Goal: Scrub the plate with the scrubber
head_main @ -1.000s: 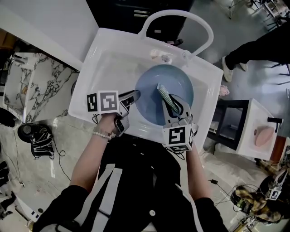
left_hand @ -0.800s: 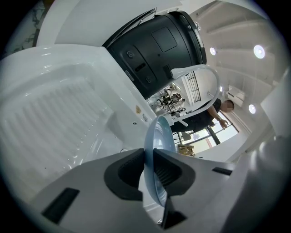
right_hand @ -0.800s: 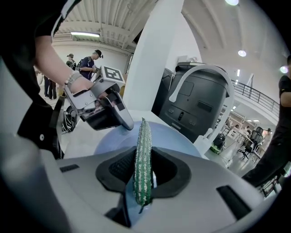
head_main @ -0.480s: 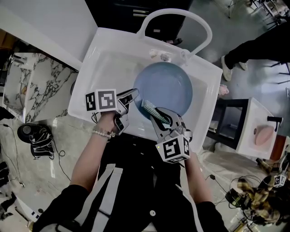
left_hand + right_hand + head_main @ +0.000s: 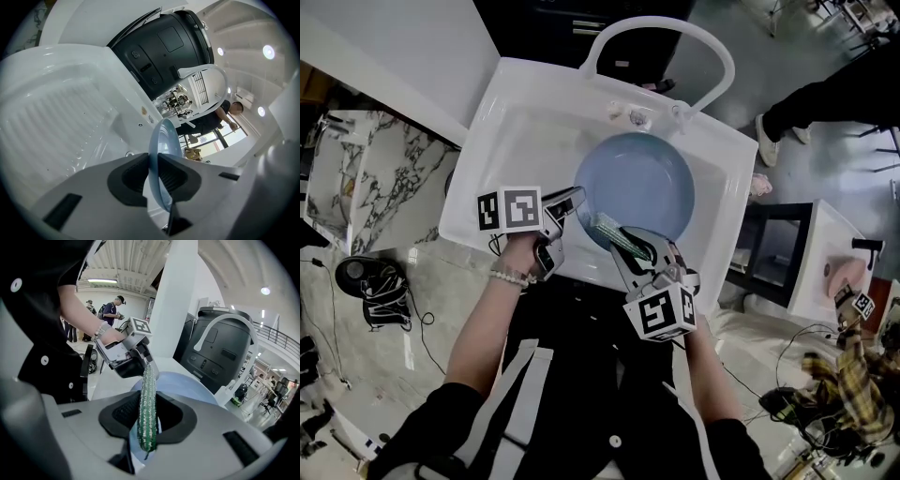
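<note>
Over the sink (image 5: 502,150), left hand-held gripper (image 5: 577,197) clamps plate (image 5: 647,178) rim.

Black top (image 5: 581,412) with pale grey stripes, beaded bracelet (image 5: 511,277) worn just behind the grey left gripper (image 5: 579,195), which carried a black-and-white marker cube (image 5: 511,209).

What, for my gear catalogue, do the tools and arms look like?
Left tool and right tool: light grey, dark ribbed pads, white cubes with black square markers. Black short-sleeved top, pale stripes; beaded bracelet on left wrist.
</note>
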Demonstrator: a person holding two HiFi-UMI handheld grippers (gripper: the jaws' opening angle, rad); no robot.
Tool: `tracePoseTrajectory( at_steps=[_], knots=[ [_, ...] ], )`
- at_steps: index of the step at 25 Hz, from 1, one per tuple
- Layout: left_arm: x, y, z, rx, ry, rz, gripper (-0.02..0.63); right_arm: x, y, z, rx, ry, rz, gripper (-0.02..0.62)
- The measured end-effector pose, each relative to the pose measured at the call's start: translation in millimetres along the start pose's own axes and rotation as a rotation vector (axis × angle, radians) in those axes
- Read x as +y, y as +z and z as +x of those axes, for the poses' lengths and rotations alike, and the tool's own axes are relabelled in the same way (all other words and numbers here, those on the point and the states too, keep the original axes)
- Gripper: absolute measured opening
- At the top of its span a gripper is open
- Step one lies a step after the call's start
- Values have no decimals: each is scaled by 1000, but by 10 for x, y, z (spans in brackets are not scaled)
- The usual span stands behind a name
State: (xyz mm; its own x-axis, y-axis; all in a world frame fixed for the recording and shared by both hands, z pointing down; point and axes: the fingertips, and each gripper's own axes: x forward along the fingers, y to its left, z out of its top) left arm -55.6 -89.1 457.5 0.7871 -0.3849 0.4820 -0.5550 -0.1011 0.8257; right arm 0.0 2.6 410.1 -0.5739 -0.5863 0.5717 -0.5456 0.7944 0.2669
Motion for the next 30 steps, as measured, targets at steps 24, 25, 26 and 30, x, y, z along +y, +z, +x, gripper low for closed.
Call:
tracePoseTrajectory(
  at_steps=[24,25,26,30],
  knots=[
    [-95,-14,-32,5,-46,16,55,-1319,-230,232,130,-296,-378,95],
    [-91,-7,-38,-3,-50,8,56,-1322,-264,217,138,-300,-371,95],
    [-88,1,-43,-11,-52,3,57,-1322,-296,199,144,-304,-360,95],
    [-80,34,-57,-28,-47,8,57,-1270,-378,139,158,-301,-295,95]
  ],
)
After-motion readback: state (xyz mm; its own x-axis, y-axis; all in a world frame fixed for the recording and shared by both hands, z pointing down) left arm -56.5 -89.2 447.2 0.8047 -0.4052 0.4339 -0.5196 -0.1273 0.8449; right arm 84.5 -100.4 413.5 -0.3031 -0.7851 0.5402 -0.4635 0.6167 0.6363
